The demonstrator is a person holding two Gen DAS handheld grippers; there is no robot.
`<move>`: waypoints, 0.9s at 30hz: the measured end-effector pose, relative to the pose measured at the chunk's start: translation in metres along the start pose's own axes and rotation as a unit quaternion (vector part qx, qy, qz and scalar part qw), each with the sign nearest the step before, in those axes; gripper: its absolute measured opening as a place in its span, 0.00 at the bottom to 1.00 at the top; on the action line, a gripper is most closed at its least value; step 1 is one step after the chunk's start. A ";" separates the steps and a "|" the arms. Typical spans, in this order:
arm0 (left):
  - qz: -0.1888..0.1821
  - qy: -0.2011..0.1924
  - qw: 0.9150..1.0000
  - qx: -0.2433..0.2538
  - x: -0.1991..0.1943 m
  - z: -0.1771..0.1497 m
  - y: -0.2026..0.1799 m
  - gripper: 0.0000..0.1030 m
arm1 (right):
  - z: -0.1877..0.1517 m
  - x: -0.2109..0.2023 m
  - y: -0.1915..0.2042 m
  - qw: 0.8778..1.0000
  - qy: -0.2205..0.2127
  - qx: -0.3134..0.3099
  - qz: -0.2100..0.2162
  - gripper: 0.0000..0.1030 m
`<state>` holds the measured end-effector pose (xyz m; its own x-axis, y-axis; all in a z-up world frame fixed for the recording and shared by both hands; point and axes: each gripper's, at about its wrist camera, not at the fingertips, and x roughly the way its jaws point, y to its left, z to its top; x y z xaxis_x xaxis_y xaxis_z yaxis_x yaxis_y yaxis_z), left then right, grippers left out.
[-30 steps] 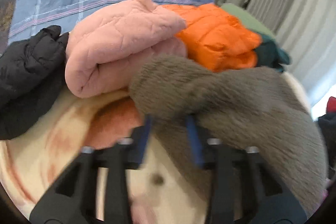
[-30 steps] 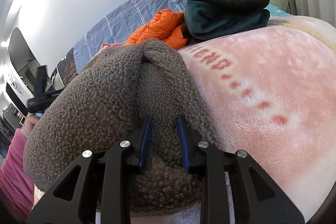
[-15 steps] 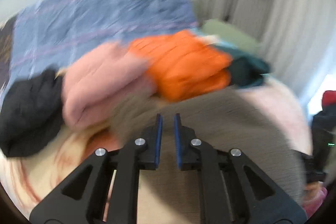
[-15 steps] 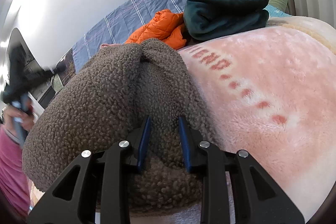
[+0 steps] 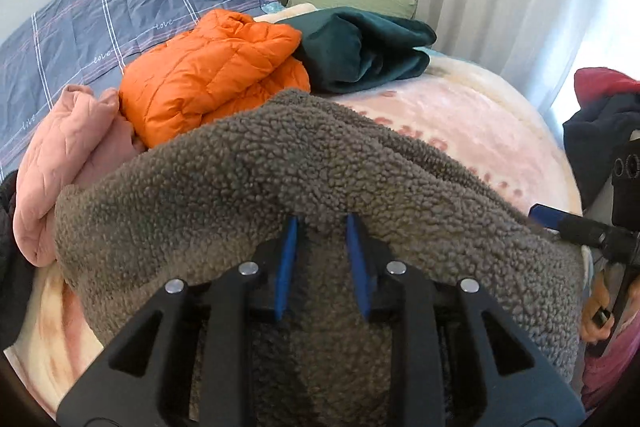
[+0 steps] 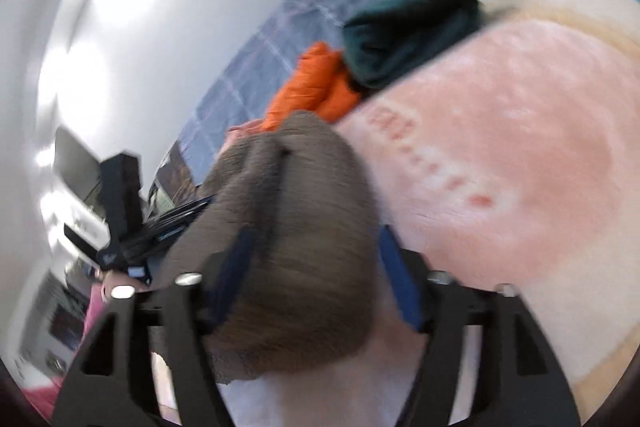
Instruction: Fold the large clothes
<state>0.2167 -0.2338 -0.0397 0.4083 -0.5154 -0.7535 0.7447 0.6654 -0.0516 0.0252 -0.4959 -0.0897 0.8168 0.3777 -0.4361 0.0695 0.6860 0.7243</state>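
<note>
The left gripper point(image 5: 320, 259)'s fingers have just been parting, slightly spread over the grey-brown sherpa fleece garment point(image 5: 304, 163); the right gripper point(image 6: 316, 279)'s have just been opening wide around its fold. Folded on the pink plush blanket point(image 5: 472, 119), it looks soft, bulky, springy: pinch doubled edges.

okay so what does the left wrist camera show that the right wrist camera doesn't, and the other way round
Only the left wrist view shows the red and dark clothes by the window and the sharp bobbly pile of the brown fleece.

Only the right wrist view, which is blurred, shows the white wall and the right gripper with its jaws wide, just opened, the fleece's edge between them.

Both show the fleece, the orange puffer jacket, the folded dark green garment, the pink blanket, the blue checked sheet and the left gripper, whose jaws stand slightly apart at the fleece.
</note>
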 end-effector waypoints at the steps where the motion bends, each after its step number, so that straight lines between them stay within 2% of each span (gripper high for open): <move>1: 0.003 0.000 1.000 0.003 0.002 0.001 -0.002 0.25 | 0.000 0.003 -0.008 1.000 0.017 0.018 0.008 0.70; 4: 0.021 0.001 1.000 0.019 0.007 0.001 -0.011 0.25 | 0.000 0.019 -0.028 0.993 0.063 0.079 0.054 0.70; 6: 0.026 -0.001 0.999 0.023 0.007 -0.001 -0.013 0.25 | 0.004 0.028 -0.030 0.990 0.081 0.088 0.070 0.71; 8: 0.024 -0.004 1.000 0.020 0.007 -0.002 -0.011 0.25 | 0.006 0.040 -0.029 0.987 0.106 0.090 0.083 0.76; 15: 0.020 -0.008 1.000 0.017 0.006 -0.002 -0.008 0.25 | 0.009 0.059 -0.031 0.972 0.184 0.134 0.066 0.76; 18: 0.017 -0.006 1.000 0.015 0.007 -0.002 -0.008 0.26 | 0.011 0.072 -0.034 0.967 0.194 0.153 0.063 0.76; 21: 0.016 -0.005 1.000 0.013 0.006 -0.001 -0.008 0.26 | 0.012 0.085 -0.029 0.969 0.190 0.147 0.052 0.77; 22: 0.016 -0.007 1.000 0.012 0.005 -0.002 -0.008 0.26 | 0.013 0.085 -0.028 0.970 0.188 0.147 0.052 0.72; 23: 0.015 -0.007 1.000 0.011 0.005 -0.001 -0.007 0.26 | 0.012 0.083 -0.028 0.970 0.186 0.146 0.058 0.54; 25: 0.013 -0.009 1.000 0.010 0.005 -0.001 -0.007 0.26 | 0.009 0.080 -0.030 0.970 0.179 0.150 0.072 0.43; 27: 0.012 -0.010 1.000 0.010 0.005 0.000 -0.008 0.26 | 0.008 0.075 -0.035 0.971 0.166 0.147 0.085 0.38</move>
<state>0.2125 -0.2413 -0.0430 0.4361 -0.5111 -0.7407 0.7456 0.6661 -0.0206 0.0885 -0.4966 -0.1431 0.6043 0.6829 -0.4105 0.1508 0.4079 0.9005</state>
